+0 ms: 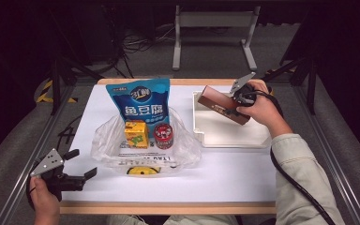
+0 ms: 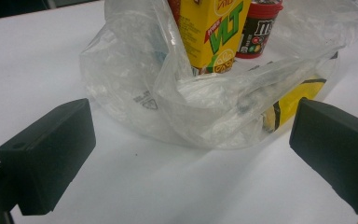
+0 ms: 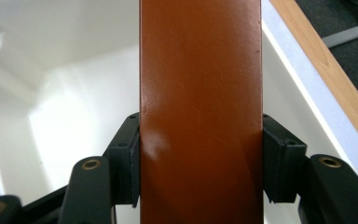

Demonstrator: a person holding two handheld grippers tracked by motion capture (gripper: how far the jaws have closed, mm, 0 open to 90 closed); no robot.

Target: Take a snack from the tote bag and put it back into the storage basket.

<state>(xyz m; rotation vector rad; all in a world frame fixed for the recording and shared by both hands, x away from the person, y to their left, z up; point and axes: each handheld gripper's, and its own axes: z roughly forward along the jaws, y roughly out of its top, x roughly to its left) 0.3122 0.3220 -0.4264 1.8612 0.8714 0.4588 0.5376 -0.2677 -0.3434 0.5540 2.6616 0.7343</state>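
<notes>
My right gripper (image 1: pixel 236 104) is shut on a long brown box (image 1: pixel 223 105), holding it tilted over the white tray (image 1: pixel 225 138). In the right gripper view the brown box (image 3: pixel 200 107) runs up between both pads (image 3: pixel 133 154), with the white tray (image 3: pixel 60 107) below it. My left gripper (image 1: pixel 82 164) stands open at the table's front left, nothing between its fingers. Ahead of the left gripper (image 2: pixel 186 154) lies a clear plastic bag (image 2: pixel 200 102). The clear plastic bag (image 1: pixel 143 147) holds a yellow drink carton (image 1: pixel 136 133), a red candy tub (image 1: pixel 163 136) and a blue snack pouch (image 1: pixel 140 103).
The white table surface (image 1: pixel 225 173) has a wooden front edge (image 1: pixel 168 207). A yellow patch (image 2: pixel 291 105) shows at the bag's bottom. Behind the table stand a metal frame (image 1: pixel 213 33) and dark stands on the floor.
</notes>
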